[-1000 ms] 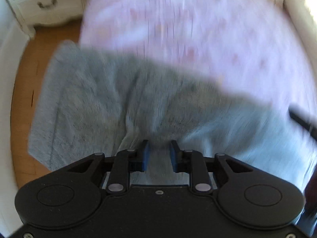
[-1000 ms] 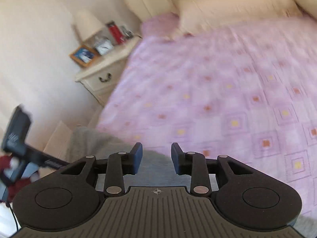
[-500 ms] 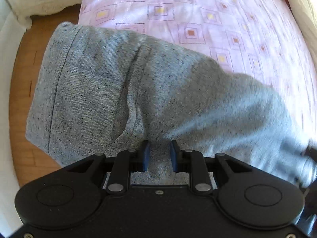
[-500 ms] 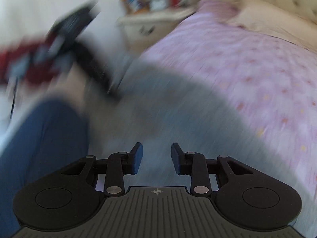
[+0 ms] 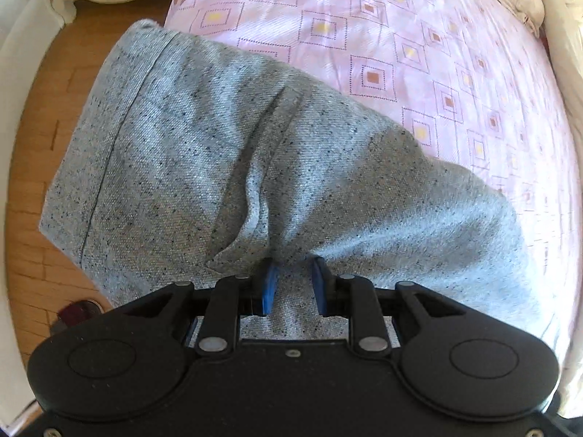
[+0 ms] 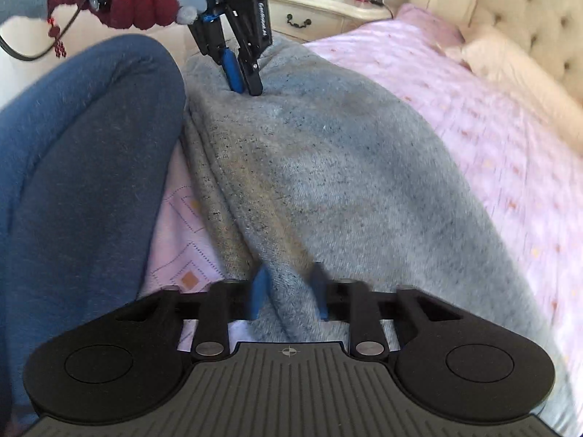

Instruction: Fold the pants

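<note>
Grey speckled pants [image 5: 226,167] lie across the near edge of a pink patterned bed [image 5: 419,54], one end hanging over the side. My left gripper [image 5: 291,284] is shut on a bunch of the grey fabric. It also shows in the right wrist view [image 6: 247,85], pinching the far end of the pants [image 6: 328,167]. My right gripper [image 6: 289,291] has its blue pads on either side of a raised fold at the near end, with a gap between them; the view is blurred there.
A cream nightstand [image 6: 317,7] with a photo frame, clock and red bottle stands beside the bed. A tufted headboard [image 6: 528,11] and pillow [image 6: 510,69] are at the far right. The person's blue-clad leg [image 6: 73,182] fills the left. Wooden floor [image 5: 32,167] lies beside the bed.
The right gripper swung left and down onto the near end of the pants. The left gripper kept its hold while the pants spread over the bed edge.
</note>
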Action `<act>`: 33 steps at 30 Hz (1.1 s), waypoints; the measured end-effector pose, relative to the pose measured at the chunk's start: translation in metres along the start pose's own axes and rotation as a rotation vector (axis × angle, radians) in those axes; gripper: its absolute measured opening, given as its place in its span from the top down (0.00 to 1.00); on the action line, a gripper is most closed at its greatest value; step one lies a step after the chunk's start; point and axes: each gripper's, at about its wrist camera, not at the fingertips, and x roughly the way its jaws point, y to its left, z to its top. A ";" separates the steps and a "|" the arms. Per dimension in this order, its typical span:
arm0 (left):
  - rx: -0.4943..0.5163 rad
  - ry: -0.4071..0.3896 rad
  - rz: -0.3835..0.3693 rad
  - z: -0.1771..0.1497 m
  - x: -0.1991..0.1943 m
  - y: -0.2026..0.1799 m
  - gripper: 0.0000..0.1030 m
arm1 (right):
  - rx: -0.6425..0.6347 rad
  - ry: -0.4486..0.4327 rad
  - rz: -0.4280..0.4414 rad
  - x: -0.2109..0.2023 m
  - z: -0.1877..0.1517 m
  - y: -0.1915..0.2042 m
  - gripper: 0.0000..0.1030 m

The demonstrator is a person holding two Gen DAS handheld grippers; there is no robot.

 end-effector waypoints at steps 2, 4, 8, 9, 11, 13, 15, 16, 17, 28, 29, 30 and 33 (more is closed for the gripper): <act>0.021 -0.017 0.030 -0.005 0.002 -0.007 0.69 | 0.031 -0.002 0.000 -0.001 0.004 -0.001 0.96; 0.045 -0.034 0.057 -0.010 0.003 -0.013 0.69 | 0.078 -0.017 0.021 -0.009 0.004 -0.006 0.96; 0.110 -0.085 0.120 -0.025 -0.008 -0.030 0.70 | 0.169 -0.066 0.102 -0.038 0.002 -0.016 0.96; 0.123 -0.106 0.133 -0.028 -0.015 -0.035 0.70 | 0.179 -0.066 0.117 -0.041 0.001 -0.016 0.96; 0.151 -0.150 0.151 -0.037 -0.022 -0.046 0.70 | 0.172 -0.041 0.124 -0.034 -0.003 -0.014 0.96; 0.181 -0.169 0.144 -0.044 -0.022 -0.058 0.70 | 0.153 0.009 0.126 -0.016 -0.006 -0.011 0.96; 0.216 -0.164 0.114 -0.052 -0.018 -0.070 0.70 | 0.141 0.033 0.118 -0.002 -0.009 -0.007 0.96; 0.235 -0.144 0.097 -0.055 -0.014 -0.074 0.69 | 0.149 0.027 0.122 -0.001 -0.009 -0.008 0.96; 0.253 -0.112 0.077 -0.059 -0.007 -0.078 0.69 | 0.164 0.031 0.130 -0.003 -0.008 -0.011 0.96; 0.350 0.064 0.065 -0.074 0.039 -0.093 0.60 | 0.604 -0.267 0.138 -0.031 0.025 -0.124 0.70; 0.370 0.052 0.078 -0.079 0.040 -0.097 0.60 | 0.614 -0.286 0.123 -0.025 0.031 -0.136 0.70; 0.387 0.041 0.091 -0.085 0.040 -0.103 0.60 | 0.626 -0.291 0.118 -0.015 0.039 -0.148 0.70; 0.415 0.024 0.113 -0.093 0.049 -0.110 0.60 | 0.684 -0.255 0.172 0.021 0.060 -0.182 0.69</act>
